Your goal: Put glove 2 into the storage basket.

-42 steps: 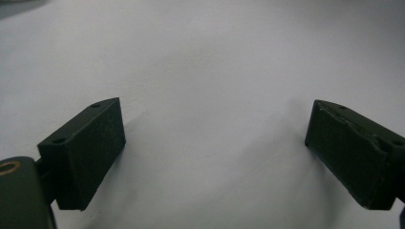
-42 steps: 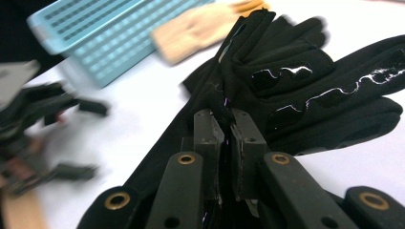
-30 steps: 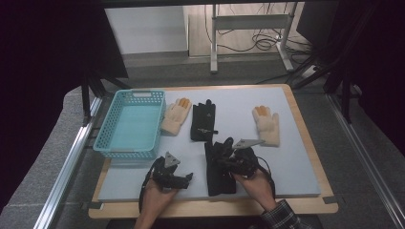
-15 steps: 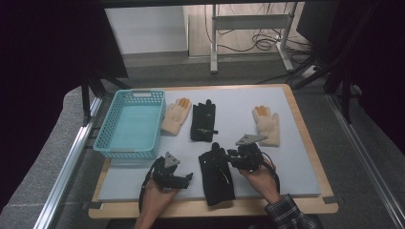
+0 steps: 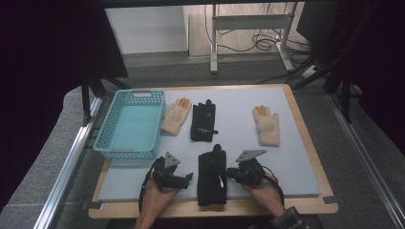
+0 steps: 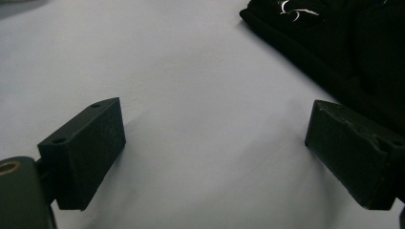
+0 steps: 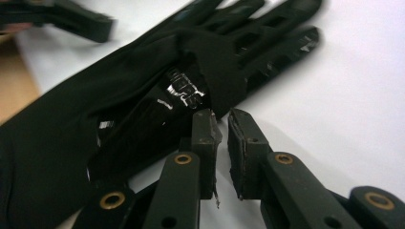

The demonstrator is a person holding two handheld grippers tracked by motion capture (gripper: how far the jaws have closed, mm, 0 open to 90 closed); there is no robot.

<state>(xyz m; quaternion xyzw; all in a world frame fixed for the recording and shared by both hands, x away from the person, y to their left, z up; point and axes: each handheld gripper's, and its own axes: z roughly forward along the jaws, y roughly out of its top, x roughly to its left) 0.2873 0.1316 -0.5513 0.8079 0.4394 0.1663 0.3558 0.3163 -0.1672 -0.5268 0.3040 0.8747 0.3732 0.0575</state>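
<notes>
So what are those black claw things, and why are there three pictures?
Those are hand-held grabbers: a person holds a left gripper and a right gripper, each with two black jaws. One camera looks down from above; the other two ride on the grippers and look along their jaws. On the grey mat lie a blue basket, two cream gloves and two black gloves. The left gripper is open over bare mat, holding nothing. The right gripper's jaws have just been closing and are almost shut at the edge of the near black glove; nothing shows in the slit between them.
</notes>
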